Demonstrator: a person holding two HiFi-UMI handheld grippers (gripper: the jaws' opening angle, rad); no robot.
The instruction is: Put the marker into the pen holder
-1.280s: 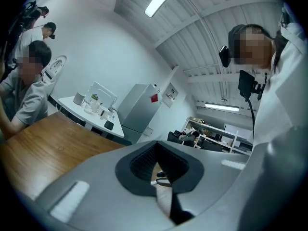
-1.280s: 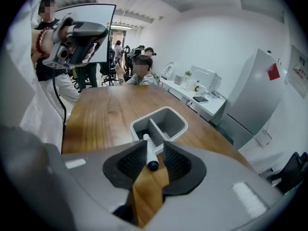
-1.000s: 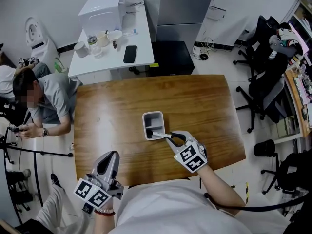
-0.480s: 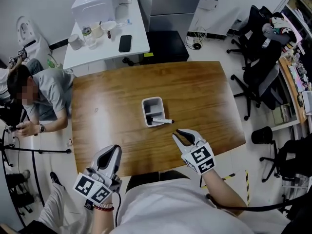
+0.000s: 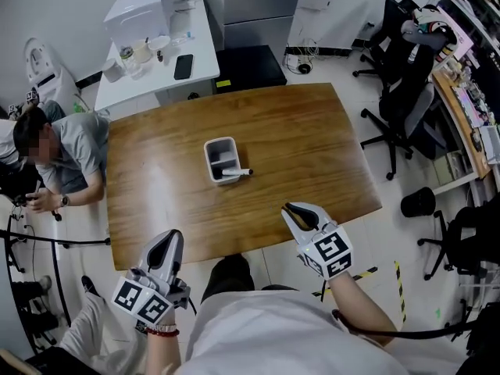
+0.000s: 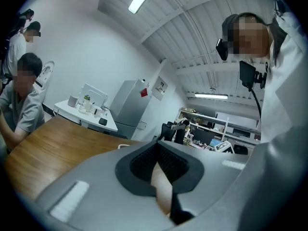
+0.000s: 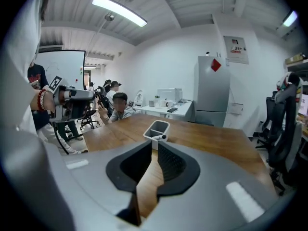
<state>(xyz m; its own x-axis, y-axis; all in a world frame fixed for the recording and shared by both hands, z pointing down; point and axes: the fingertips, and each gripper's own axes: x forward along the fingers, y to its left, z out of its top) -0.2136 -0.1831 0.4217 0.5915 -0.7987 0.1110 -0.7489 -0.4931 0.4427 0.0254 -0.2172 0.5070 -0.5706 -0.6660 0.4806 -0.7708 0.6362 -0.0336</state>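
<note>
Two grippers are held at the near edge of the wooden table (image 5: 312,131), both pointing forward. The left gripper (image 5: 169,237) has its jaws pressed together on nothing, and the right gripper (image 5: 291,208) has its jaws closing, also with nothing between them. A person (image 5: 58,151) crouches beside the table's left edge. The marker (image 5: 237,173) lies in the pen holder (image 5: 209,148), well apart from both grippers, with its long axis left to right and its dark end over the right rim.

The head view looks steeply down on the whole bench (image 5: 312,147) from above its 6 o'clock edge. The left gripper view rides the left tool (image 5: 172,237) off the 7 o'clock corner and tilts up over the bench toward the ceiling. The right gripper view, on the right tool (image 5: 289,208) at 5 o'clock, looks level toward 11 o'clock along its empty, closing jaws. All three share the bench top.
</note>
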